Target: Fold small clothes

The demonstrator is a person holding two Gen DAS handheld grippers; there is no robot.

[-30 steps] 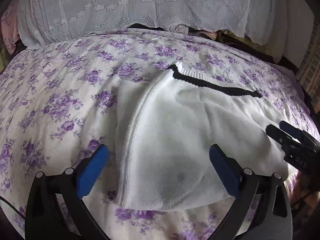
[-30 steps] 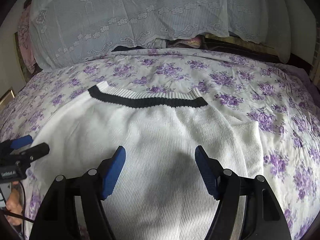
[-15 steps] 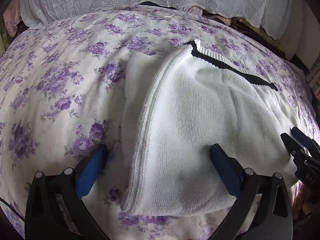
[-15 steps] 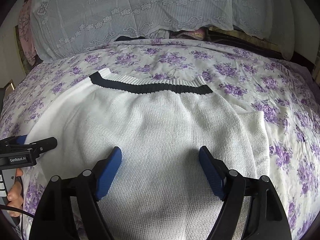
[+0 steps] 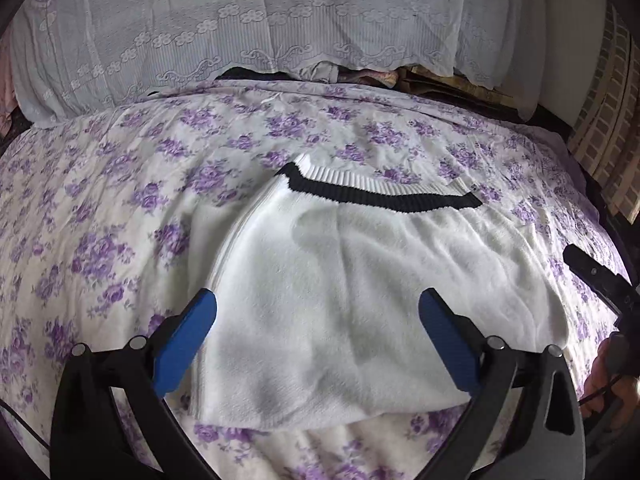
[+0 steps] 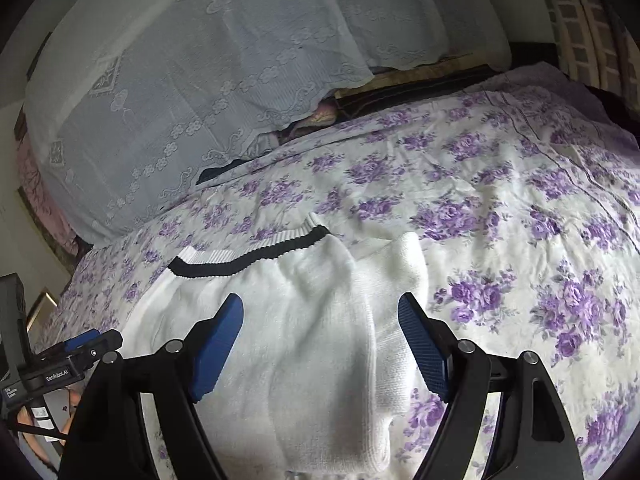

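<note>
A small white knit sweater (image 5: pixel 340 292) with a black stripe at its ribbed hem lies folded on the bed, sleeves tucked in at both sides. My left gripper (image 5: pixel 318 320) hovers open over the garment's near left part, nothing between its blue pads. In the right wrist view the same sweater (image 6: pixel 304 340) lies under my right gripper (image 6: pixel 320 324), which is open and empty, tilted, above the garment's right half. The right gripper's black finger (image 5: pixel 592 272) shows at the left view's right edge; the left gripper (image 6: pixel 80 348) shows at the right view's left edge.
The purple-flowered bedspread (image 5: pixel 120 200) covers the bed all around the sweater. A pale lace cloth (image 5: pixel 280 32) drapes over the bedding at the head. A brick-pattern wall (image 5: pixel 608 136) stands at the right. A person's hand (image 5: pixel 612 376) holds the right gripper.
Both grippers pulled back and rose from the sweater. The right gripper rolled and shifted right, so the view now tilts; its jaws widened slightly. The sweater lies still.
</note>
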